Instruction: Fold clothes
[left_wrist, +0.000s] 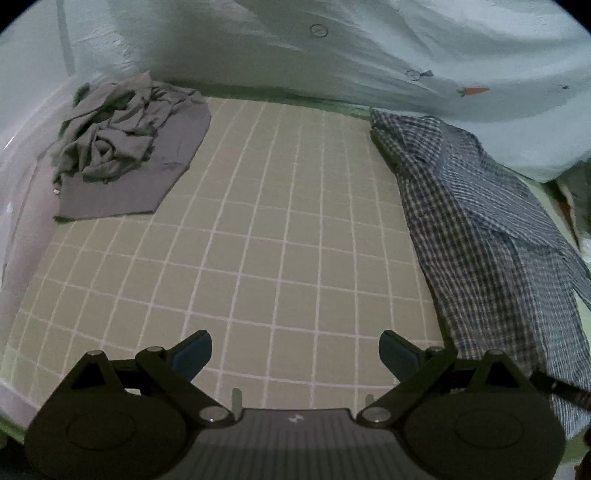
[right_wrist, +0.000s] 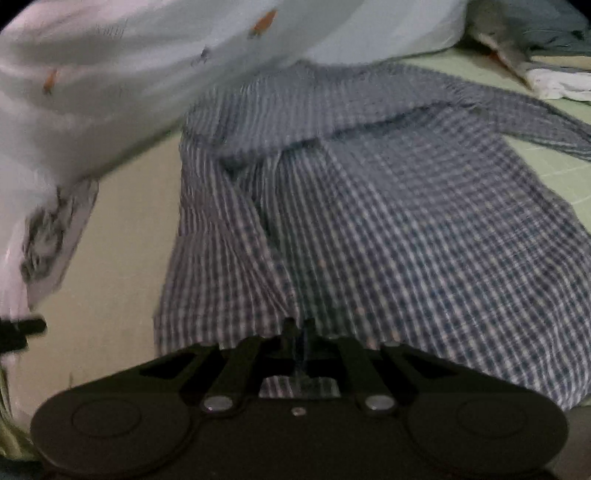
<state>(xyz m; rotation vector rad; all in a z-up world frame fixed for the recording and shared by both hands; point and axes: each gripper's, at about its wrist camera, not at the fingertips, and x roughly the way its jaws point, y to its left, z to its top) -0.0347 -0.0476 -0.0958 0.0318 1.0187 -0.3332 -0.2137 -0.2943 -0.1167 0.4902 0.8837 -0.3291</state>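
Right gripper pinching the checked shirt's hem; left gripper open over bare mat.

Your right gripper (right_wrist: 298, 332) has its fingers drawn together on the near edge of the checked shirt (right_wrist: 388, 221), cloth caught between them. Your left gripper (left_wrist: 295, 350) stands wide apart, holding nothing, above the gridded mat (left_wrist: 258, 221). The shirt lies along the mat's right side; a crumpled grey garment (left_wrist: 122, 147) sits at the far left corner. A pale printed sheet (left_wrist: 406, 55) lies behind both.

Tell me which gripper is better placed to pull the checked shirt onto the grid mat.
Right. The right gripper is shut on the checked shirt; the left gripper is open, empty, over the grid mat.
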